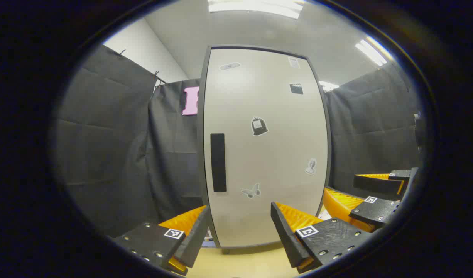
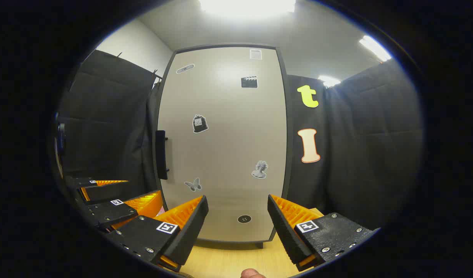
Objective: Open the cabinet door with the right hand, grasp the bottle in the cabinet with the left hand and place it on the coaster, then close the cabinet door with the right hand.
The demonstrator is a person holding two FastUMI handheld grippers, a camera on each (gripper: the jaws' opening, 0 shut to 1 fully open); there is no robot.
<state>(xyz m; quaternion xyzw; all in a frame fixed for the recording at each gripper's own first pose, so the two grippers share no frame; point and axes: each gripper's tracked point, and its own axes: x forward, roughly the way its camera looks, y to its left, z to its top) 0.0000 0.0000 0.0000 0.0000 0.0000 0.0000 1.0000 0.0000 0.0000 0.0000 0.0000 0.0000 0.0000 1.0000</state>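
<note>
While shut, cabinet door [image 1: 265, 150] and handle [image 1: 218, 162] stand upright.

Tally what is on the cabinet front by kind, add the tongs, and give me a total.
Cabinet door: 1
Door handle: 1
Stickers on the door: 6
Round dark mark low on the door: 1
Tongs: 2, the left tongs and the right tongs, both open
Total: 11
</note>
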